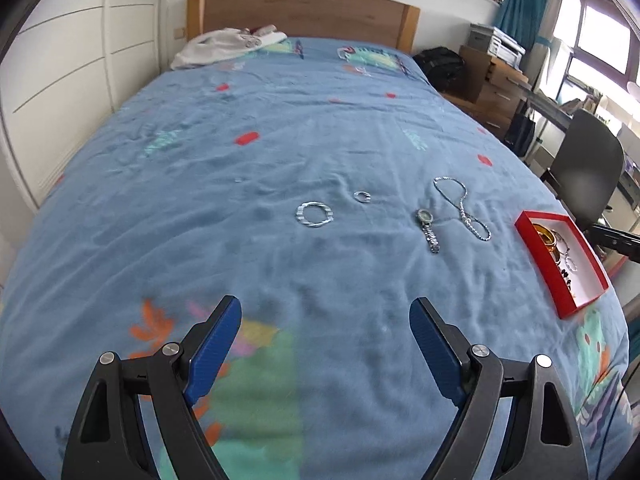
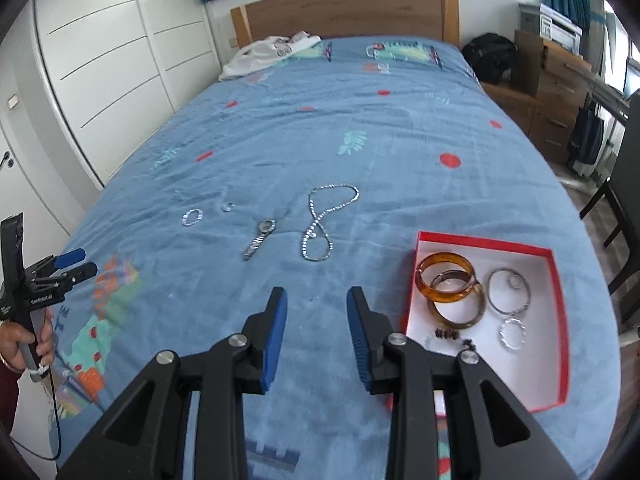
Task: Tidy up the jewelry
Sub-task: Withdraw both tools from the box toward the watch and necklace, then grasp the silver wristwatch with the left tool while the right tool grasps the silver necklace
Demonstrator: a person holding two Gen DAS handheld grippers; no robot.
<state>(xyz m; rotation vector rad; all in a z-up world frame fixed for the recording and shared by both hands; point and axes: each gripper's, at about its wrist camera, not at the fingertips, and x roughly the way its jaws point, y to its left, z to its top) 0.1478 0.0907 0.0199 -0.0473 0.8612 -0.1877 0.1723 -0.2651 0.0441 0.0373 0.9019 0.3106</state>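
On the blue bedspread lie a silver bracelet (image 1: pixel 315 214) (image 2: pixel 192 217), a small ring (image 1: pixel 362 197) (image 2: pixel 228 206), a silver watch (image 1: pixel 428 229) (image 2: pixel 259 238) and a silver necklace (image 1: pixel 464 208) (image 2: pixel 324 220). A red box (image 1: pixel 560 296) (image 2: pixel 560 360) holds amber bangles (image 2: pixel 446 280), silver hoops (image 2: pixel 508 290) and dark beads (image 2: pixel 448 334). My left gripper (image 1: pixel 326 316) (image 2: pixel 78 262) is open and empty, well short of the bracelet. My right gripper (image 2: pixel 317 296) is open and empty, just left of the box, short of the necklace.
A white garment (image 1: pixel 224 46) lies by the wooden headboard (image 2: pixel 344 10). White wardrobes (image 2: pixel 104 60) stand to the left. A dark chair (image 1: pixel 584 164), wooden drawers (image 2: pixel 556 92) and a black bag (image 2: pixel 494 58) stand to the right of the bed.
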